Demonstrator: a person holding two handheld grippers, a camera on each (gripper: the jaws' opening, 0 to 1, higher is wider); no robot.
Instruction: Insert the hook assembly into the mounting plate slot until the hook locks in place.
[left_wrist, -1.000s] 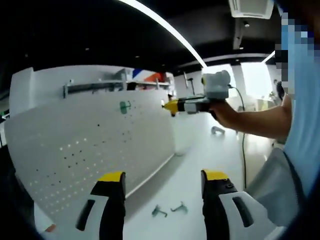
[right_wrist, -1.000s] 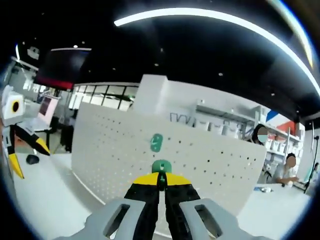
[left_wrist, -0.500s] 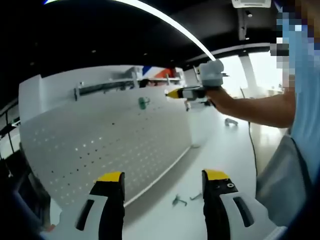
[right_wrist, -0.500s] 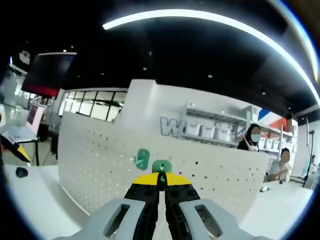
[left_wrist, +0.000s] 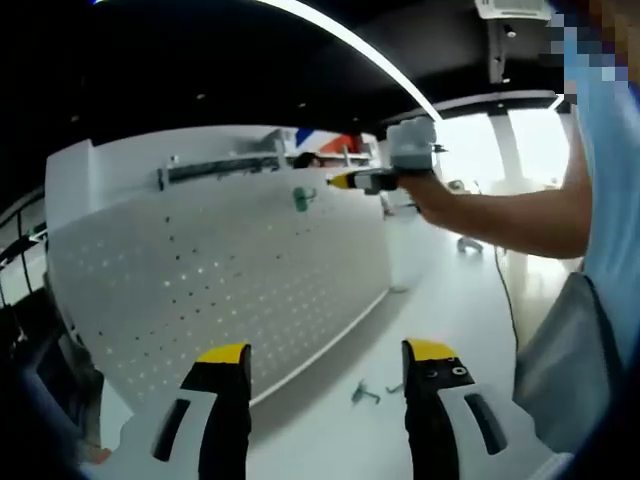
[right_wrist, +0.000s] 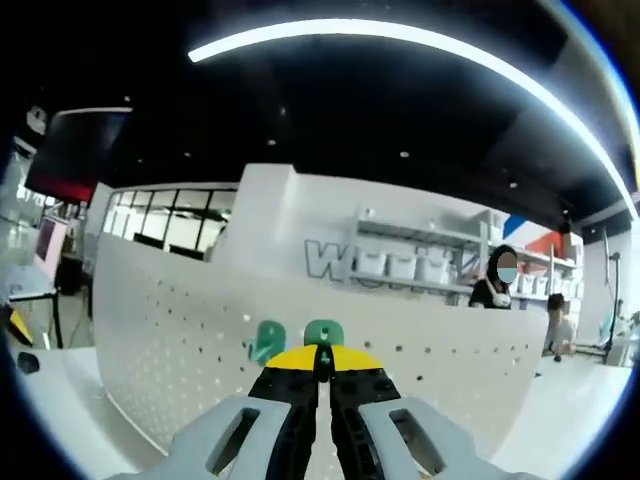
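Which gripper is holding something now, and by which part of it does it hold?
The right gripper is shut on a green hook, pinching its lower end; the rounded top stands above the jaws. The left gripper is open and holds nothing.

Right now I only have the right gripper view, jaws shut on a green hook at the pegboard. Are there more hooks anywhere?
Observer: Yes. In the left gripper view, two spare hooks lie on the white table at the foot of the pegboard.
Operator: What is the left gripper doing?
Observer: The left gripper has its jaws open with nothing between them, and it is pointed at the pegboard's lower part.
Operator: How high on the board am I working?
Observer: Near the top edge. The right gripper reaches toward the mounted green hook there.
Operator: Anything trailing behind me?
Observer: A dark cable runs down along the table's far side.
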